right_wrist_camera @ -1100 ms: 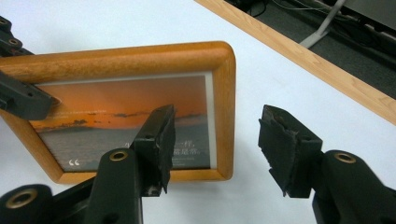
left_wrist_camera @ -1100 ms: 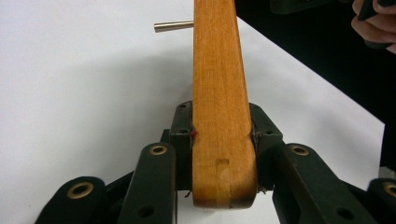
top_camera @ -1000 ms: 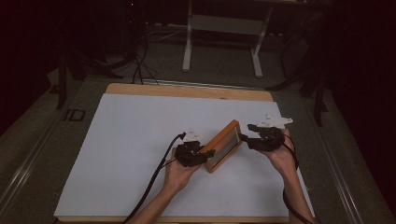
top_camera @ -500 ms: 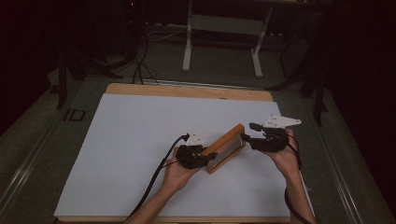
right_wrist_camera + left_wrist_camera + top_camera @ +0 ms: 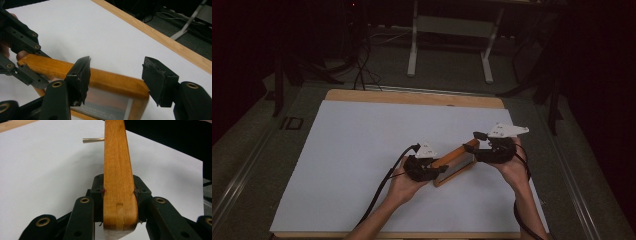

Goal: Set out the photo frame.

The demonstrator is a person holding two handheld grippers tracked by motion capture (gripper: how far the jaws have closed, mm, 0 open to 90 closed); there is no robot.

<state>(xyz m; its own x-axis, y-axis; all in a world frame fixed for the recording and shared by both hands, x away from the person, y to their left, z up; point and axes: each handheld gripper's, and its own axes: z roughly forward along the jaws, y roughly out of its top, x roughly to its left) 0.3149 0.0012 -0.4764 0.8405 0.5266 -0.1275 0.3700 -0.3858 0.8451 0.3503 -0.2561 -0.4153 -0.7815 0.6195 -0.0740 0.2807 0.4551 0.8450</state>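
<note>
While the left gripper [image 5: 428,169] stays clenched on the near end of the frame [image 5: 455,156], tipped further upright over the white sheet [image 5: 352,150] than a second ago, the right gripper [image 5: 482,145] has just been opening; its jaws straddle the far corner, released. Handover to left likely done.

Items counted on the table: one wooden picture frame [image 5: 455,161], with one thin metal pin [image 5: 93,140] projecting from its side. One white sheet [image 5: 362,150] covers one wooden tabletop [image 5: 412,97]. Two handheld grippers are present, the left gripper [image 5: 439,169] and the right gripper [image 5: 479,141], each borne by one hand; two hands counted. One metal stand [image 5: 452,45] beyond the table.
</note>
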